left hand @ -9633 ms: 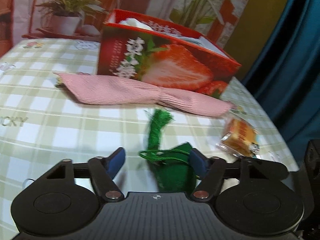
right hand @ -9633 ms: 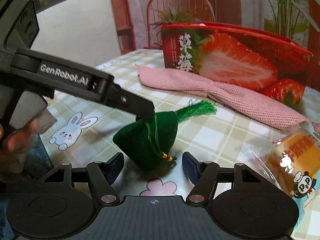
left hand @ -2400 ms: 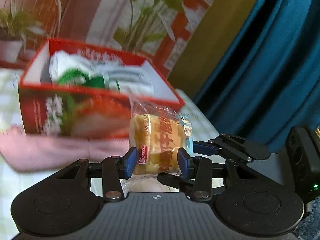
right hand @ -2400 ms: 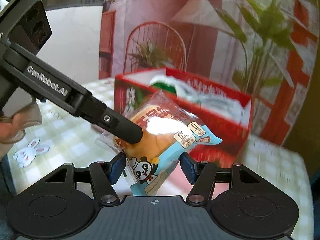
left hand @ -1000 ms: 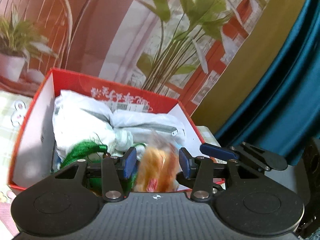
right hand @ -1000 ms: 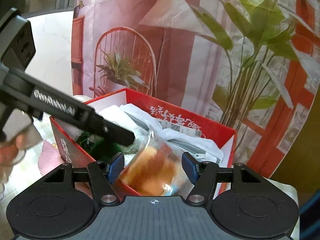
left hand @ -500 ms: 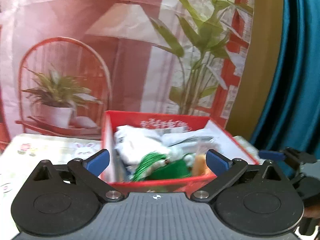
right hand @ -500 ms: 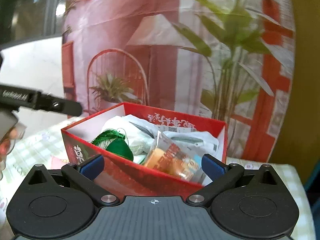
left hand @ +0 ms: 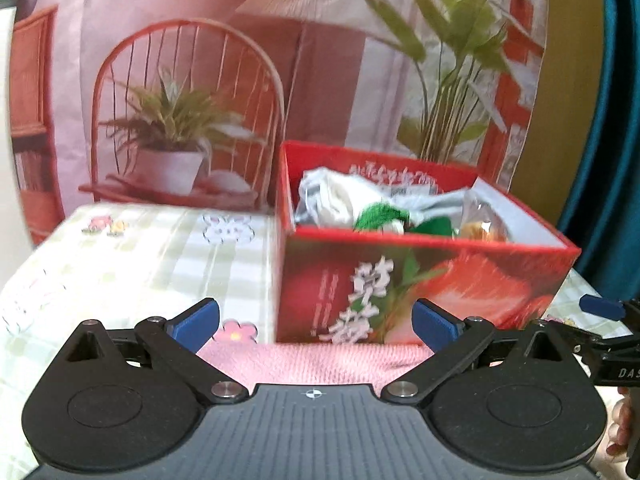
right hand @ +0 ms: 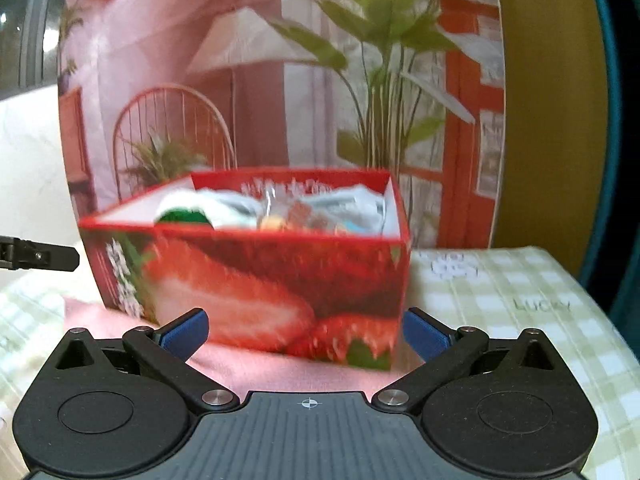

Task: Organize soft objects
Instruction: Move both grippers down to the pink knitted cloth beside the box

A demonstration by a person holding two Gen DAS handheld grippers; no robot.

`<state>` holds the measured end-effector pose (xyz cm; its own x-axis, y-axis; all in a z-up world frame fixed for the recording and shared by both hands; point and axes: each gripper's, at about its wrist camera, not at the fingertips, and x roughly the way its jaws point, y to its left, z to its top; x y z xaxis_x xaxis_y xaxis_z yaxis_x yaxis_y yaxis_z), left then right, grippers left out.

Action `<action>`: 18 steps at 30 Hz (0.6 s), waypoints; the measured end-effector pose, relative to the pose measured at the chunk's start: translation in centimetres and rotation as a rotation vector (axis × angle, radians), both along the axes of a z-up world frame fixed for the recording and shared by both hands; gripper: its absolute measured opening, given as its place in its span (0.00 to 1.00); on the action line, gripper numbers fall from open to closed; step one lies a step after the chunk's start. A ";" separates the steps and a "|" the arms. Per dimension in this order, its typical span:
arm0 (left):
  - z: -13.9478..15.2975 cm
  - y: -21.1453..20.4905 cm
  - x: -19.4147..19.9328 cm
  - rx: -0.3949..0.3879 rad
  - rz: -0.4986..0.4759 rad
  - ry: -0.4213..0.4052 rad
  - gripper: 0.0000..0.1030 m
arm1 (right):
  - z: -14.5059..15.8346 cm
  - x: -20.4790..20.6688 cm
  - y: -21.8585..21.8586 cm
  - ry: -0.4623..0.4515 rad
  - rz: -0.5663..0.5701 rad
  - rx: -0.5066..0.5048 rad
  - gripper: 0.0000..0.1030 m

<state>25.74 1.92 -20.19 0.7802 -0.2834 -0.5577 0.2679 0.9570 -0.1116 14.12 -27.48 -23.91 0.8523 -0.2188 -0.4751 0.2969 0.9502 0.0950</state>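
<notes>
On the desk (left hand: 132, 248), the pink cloth (left hand: 320, 362) lies against the near wall of the red box (left hand: 420, 288), not yet inside. The green pouch (left hand: 382, 216) and snack packet (right hand: 296, 216) are inside. The left hand-held gripper (left hand: 314, 322) and right hand-held gripper (right hand: 306, 330) are both spread wide and empty.

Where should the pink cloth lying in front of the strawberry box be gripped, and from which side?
Probably a pinch from above on the pink cloth, at the stretch nearest the camera. It lies flat and limp against the foot of the strawberry box, so the box blocks the far side. Both tools are open and empty.
</notes>
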 end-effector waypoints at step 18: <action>-6.1 -0.9 1.2 -0.015 0.030 0.060 0.89 | -5.0 3.0 -0.1 0.148 -0.109 0.126 0.96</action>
<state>26.91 1.01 -26.27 0.7534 -0.2691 -0.6000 0.2318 0.9625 -0.1406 17.17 -27.56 -28.91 0.7459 -0.2370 -0.6225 0.4166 0.8952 0.1585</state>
